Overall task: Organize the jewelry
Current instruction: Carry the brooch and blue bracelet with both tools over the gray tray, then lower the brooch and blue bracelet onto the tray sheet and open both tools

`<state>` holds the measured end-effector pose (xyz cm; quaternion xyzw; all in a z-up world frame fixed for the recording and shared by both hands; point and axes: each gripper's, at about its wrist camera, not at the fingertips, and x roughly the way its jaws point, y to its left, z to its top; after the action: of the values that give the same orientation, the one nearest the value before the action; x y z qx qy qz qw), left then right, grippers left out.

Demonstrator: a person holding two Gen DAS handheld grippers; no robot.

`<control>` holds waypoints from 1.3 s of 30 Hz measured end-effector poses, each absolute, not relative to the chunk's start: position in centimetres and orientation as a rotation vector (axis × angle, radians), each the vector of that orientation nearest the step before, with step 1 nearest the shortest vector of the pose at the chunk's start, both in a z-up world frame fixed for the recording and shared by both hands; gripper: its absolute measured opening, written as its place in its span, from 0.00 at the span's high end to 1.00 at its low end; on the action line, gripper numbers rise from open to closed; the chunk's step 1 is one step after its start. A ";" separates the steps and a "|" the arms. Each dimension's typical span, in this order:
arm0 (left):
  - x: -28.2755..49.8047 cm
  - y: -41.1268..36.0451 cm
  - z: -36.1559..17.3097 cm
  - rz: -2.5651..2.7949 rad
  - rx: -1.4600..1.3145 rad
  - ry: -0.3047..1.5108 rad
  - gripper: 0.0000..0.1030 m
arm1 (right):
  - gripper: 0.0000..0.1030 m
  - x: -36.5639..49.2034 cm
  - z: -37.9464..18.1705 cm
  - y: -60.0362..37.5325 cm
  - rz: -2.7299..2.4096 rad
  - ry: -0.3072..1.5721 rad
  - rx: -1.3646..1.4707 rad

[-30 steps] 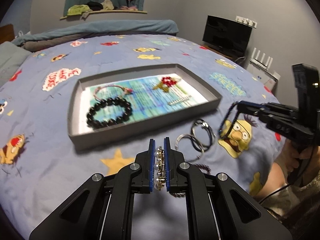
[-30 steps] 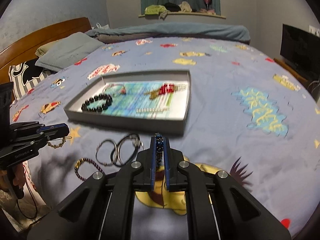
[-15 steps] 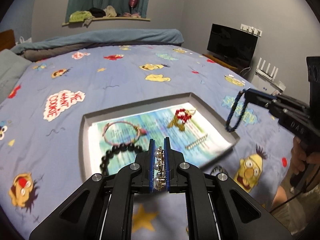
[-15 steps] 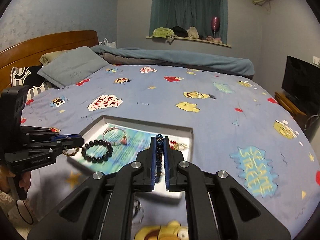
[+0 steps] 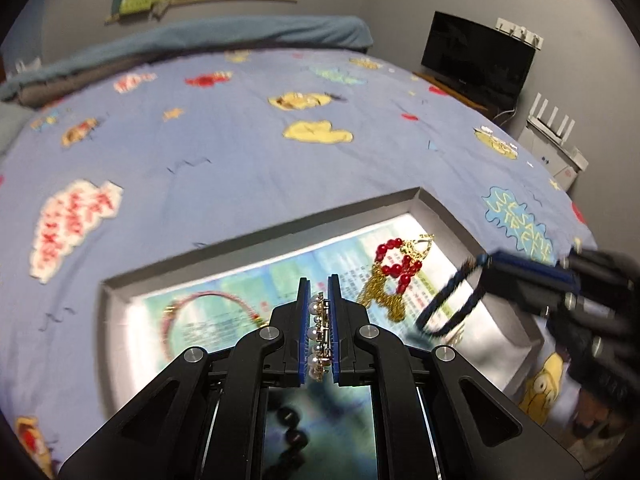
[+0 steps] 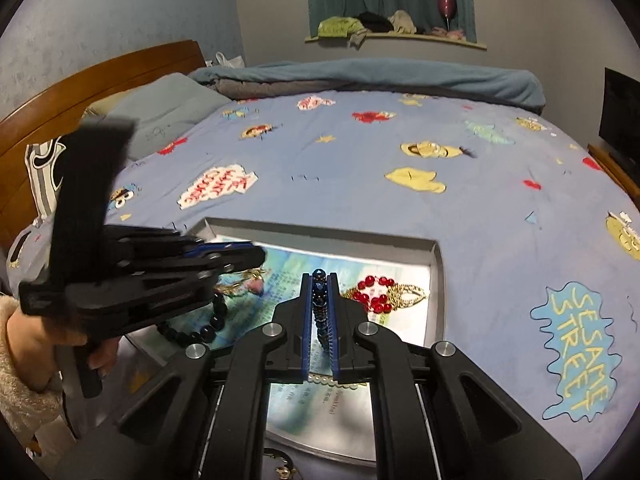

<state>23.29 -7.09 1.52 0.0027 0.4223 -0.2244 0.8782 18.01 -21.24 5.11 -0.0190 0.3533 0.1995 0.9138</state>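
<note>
Hovering over the grey tray [image 5: 448, 216], the left gripper [image 5: 319, 334] is pinching a stiff pearl piece [image 5: 319, 338] while the right gripper [image 6: 319, 326] is clamping a limp, light blue beaded bracelet [image 5: 448, 304] by its strand.

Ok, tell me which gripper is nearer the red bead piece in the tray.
Right. The right gripper sits just beside the red bead piece; the left gripper is farther off, over the tray's other side.
</note>
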 end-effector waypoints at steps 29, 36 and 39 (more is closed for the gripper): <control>24.5 -7.8 1.0 -0.369 0.012 0.909 0.41 | 0.74 18.5 1.7 -24.1 0.347 0.832 -0.022; 23.7 -6.0 2.5 -0.340 -0.030 0.877 0.30 | 0.48 17.2 2.2 -24.3 0.345 0.811 -0.017; 23.1 -4.9 2.9 -0.317 -0.036 0.866 0.27 | 0.42 16.6 2.5 -24.3 0.337 0.798 -0.030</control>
<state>23.09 -4.94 2.86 -0.0175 0.4179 -0.1531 0.8953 16.58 -24.28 2.54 -0.0143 0.3869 0.1631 0.9075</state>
